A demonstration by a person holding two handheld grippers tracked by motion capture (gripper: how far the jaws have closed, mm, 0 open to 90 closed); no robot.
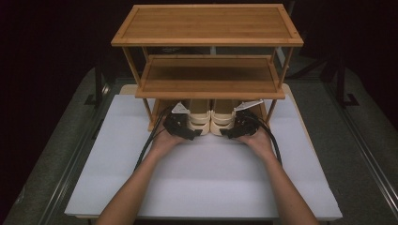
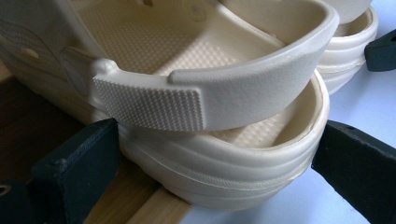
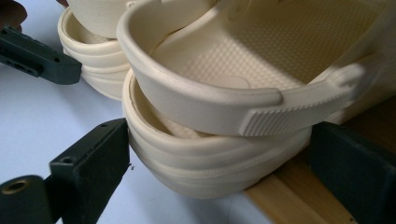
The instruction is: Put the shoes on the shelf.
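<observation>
Our left gripper (image 2: 215, 163) clamps the left clog (image 2: 224, 154) at its heel; our right gripper (image 3: 219, 163) clamps the right clog (image 3: 210, 154), both under the wooden rack (image 1: 206, 40).

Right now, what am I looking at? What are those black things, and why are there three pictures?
A person sits at a table and holds a tool called a gripper in each hand: two black jaws that squeeze like tongs. One picture comes from a camera up high, looking down on the white table. There you see the left gripper and the right gripper, reaching under a wooden shelf rack. The other two pictures come from small cameras riding on each gripper, so everything looks very close. On the bottom level of the rack, heels sticking out toward the person, lie two cream clogs with heel straps. The left gripper has its jaws on either side of the left clog's heel. The right gripper does the same with the right clog. I cannot tell how tightly they squeeze.
</observation>
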